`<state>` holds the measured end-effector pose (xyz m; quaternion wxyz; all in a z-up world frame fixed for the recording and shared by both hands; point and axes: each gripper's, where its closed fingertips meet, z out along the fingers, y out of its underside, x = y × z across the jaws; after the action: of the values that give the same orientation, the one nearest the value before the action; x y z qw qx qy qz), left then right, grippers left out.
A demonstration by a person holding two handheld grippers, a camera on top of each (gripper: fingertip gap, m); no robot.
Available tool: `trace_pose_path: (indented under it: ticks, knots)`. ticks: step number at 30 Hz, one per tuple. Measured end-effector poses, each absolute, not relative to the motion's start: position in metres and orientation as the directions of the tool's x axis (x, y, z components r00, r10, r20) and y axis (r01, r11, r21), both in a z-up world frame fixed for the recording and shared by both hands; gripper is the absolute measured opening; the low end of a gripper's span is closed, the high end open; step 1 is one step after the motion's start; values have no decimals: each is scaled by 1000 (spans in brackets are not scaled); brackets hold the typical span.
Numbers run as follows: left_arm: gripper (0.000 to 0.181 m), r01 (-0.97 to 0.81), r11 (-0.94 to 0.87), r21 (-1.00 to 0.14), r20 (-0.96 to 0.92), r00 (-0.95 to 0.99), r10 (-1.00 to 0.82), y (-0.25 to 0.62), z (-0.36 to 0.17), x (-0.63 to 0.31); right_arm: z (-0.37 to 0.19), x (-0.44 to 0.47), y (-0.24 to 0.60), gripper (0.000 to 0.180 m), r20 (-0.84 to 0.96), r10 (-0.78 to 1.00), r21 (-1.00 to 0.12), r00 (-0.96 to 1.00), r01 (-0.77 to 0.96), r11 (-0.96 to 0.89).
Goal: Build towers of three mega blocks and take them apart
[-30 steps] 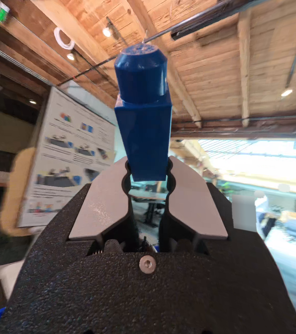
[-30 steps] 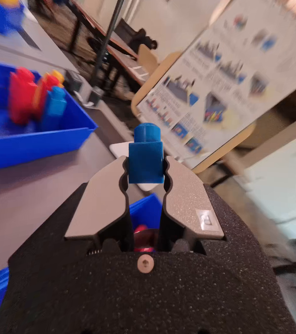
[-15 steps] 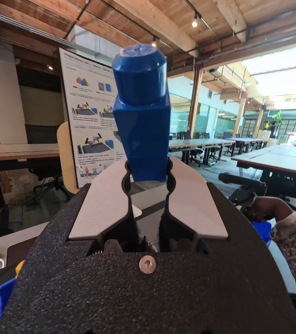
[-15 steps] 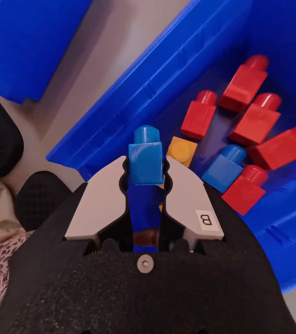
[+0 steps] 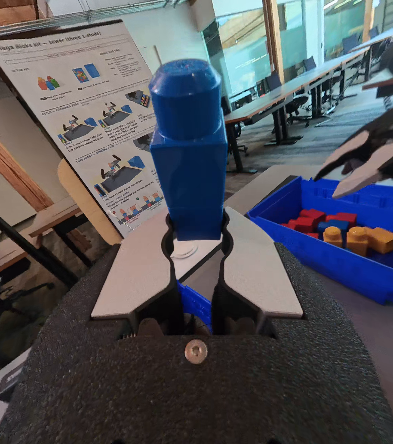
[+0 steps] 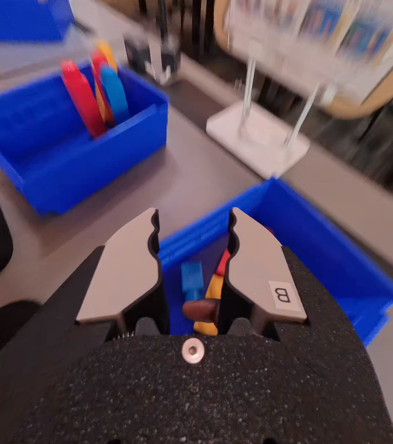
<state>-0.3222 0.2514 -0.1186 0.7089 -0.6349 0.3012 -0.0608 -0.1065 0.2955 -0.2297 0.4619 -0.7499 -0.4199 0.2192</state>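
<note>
Two smeared block towers (image 6: pixel 94 93), colours streaked.

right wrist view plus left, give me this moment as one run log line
left tool: shut on dark blue block | right tool: open, empty, over blue bin of loose blocks | phase: take-apart

Left gripper (image 5: pixel 196 222), right gripper (image 6: pixel 193 216): black textured bodies, grey fingers (silver screw each).
</note>
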Motion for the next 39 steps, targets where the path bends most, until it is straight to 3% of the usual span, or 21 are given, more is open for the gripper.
trace_pose_path:
  ticks: [4,8,16,18,30,33,34,36,39]
  knots:
    - [37,-360,209,-909,-416,773,-479,257,-126,-295,-143,-146,269,61,220,830,-971,512,200,133]
    - [37,-476,223,-851,-525,746,-409,264,-132,-276,-98,-195,229,62,284,861,-955,422,41,295]
    - [36,-712,274,-647,-761,622,-183,269,-131,-261,-99,-249,232,57,325,791,-941,518,94,324]
    - [36,-737,289,-611,-790,592,-160,268,-131,-258,-98,-250,233,36,334,780,-935,528,84,344]
    - [36,-666,353,-657,-746,642,-179,259,-115,-260,-81,-249,218,35,386,727,-906,567,83,416]
    - [36,-801,6,-599,-801,599,5,295,-139,-339,-39,-221,190,35,290,763,-863,578,-186,469]
    - [37,-779,-44,-625,-780,626,-1,304,-151,-364,-24,-201,181,35,256,765,-839,590,-257,479]
    - [37,-616,-69,-785,-613,788,-64,308,-162,-398,-2,-151,172,35,210,716,-772,666,-336,540]
    - [36,-316,77,-946,-323,941,-103,286,-133,-425,-5,-97,184,35,192,630,-810,752,-241,534]
